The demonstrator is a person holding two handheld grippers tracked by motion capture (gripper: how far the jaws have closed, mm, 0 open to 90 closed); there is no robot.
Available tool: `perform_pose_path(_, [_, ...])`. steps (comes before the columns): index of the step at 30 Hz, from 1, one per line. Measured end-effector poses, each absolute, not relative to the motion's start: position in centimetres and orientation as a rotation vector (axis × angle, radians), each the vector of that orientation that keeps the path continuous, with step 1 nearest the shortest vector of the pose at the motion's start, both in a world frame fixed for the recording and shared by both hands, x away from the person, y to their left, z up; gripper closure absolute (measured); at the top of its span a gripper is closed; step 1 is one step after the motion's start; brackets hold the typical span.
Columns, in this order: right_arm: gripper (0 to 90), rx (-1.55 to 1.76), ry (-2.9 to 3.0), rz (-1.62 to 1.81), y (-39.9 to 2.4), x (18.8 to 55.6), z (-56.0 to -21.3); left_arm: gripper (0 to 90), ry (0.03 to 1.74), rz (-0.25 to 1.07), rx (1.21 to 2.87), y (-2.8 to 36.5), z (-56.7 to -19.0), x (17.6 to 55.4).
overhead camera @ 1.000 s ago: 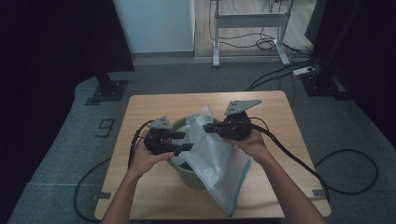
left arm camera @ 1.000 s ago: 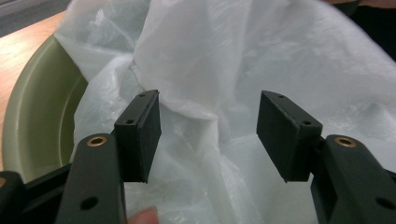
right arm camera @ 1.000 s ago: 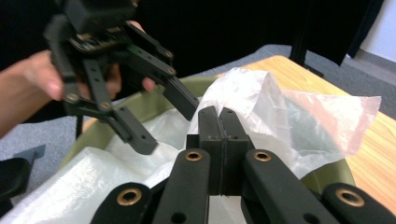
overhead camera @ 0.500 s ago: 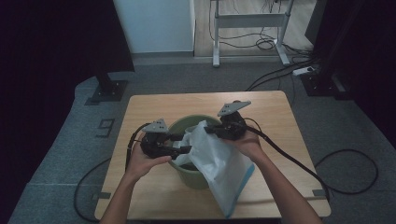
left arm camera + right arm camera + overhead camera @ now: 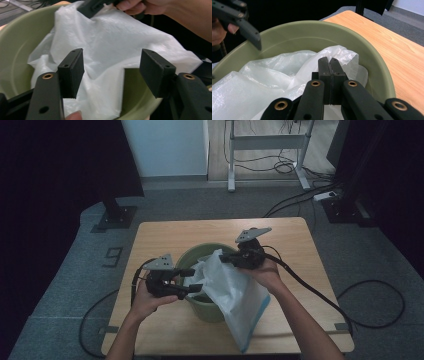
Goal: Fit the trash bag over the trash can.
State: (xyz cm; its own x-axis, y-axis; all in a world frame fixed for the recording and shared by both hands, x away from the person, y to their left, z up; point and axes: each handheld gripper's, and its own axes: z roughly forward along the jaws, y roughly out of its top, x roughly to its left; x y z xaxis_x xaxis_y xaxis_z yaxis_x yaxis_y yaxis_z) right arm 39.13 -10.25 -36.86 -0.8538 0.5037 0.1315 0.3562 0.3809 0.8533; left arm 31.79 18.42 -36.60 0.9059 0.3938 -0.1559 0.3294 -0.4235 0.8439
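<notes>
Since earlier, the white bag [image 5: 232, 292] has been lowered over the green bucket [image 5: 186, 257]; it is pinched by the right gripper [image 5: 225, 258], while the left gripper [image 5: 192, 279] has just been opened, its jaws apart.

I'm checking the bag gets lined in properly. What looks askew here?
The white bag isn't seated: most of it drapes over the green bucket's near rim onto the table. The right gripper pinches its edge; the left gripper is open, with the bag loose between its jaws.
</notes>
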Motion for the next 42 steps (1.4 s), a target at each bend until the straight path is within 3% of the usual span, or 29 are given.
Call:
perform_pose_path(10, [89.1, 0.781, 2.479, 1.504, -10.3, 39.2, -36.9, 32.9, 0.463, 0.09, 2.054, 18.0, -36.7, 31.1])
perform_pose_path(21, [89.1, 0.81, 2.479, 1.54, -10.4, 39.5, -36.9, 22.0, 0.363, 0.112, 2.1, 15.9, -36.7, 30.1])
perform_pose_path(30, [89.1, 0.828, 2.473, 1.558, -10.4, 39.5, -36.9, 20.5, 0.287, 0.102, 2.125, 14.6, -36.9, 29.3])
perform_pose_path(33, [89.1, 0.837, 2.472, 1.565, -10.4, 39.6, -36.9, 27.1, 0.284, 0.109, 2.148, 14.1, -37.1, 29.2])
perform_pose_path(42, [89.1, 0.843, 2.471, 1.569, -10.4, 39.6, -36.9, 61.7, 0.26, 0.023, 2.153, 13.6, -37.3, 29.4])
